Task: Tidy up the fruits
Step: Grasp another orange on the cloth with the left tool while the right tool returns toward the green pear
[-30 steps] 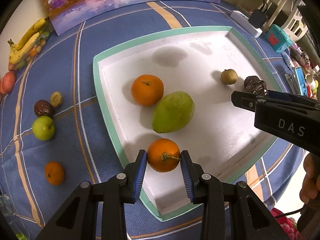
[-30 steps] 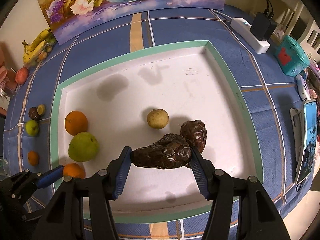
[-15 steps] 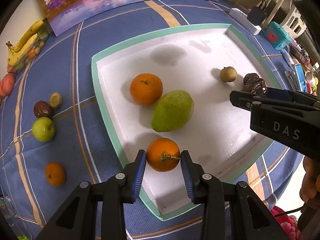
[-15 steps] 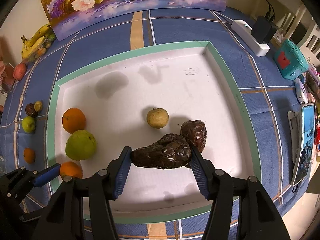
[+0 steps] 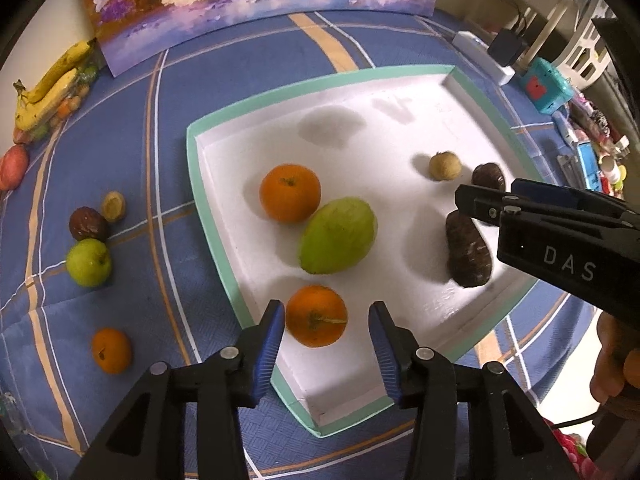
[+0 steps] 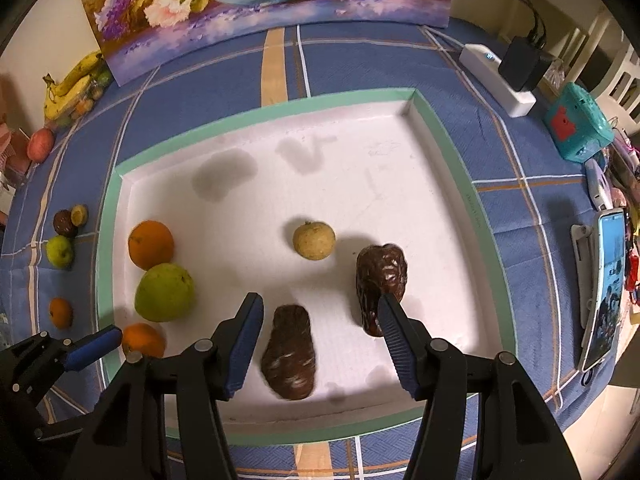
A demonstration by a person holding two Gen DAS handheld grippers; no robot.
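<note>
Though stemmed, orange (image 5: 316, 316): round, glossy

A: Where is open floor lying in the white tray (image 6: 448, 184)?

B: It is lying across the upper half of the frame, bare apart from stains.

A: What is blocking the lower part?

B: The two oranges (image 6: 151, 245) and the mango (image 6: 165, 292) are crowding lower left; the brown fruits (image 6: 382, 280) and the small round fruit (image 6: 314, 240) are sitting lower centre and right.

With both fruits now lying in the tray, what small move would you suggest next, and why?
Probably lift both grippers clear. The left gripper is opening around the orange, and the right gripper stands open over the dark brown fruit; both rest in the tray.
</note>
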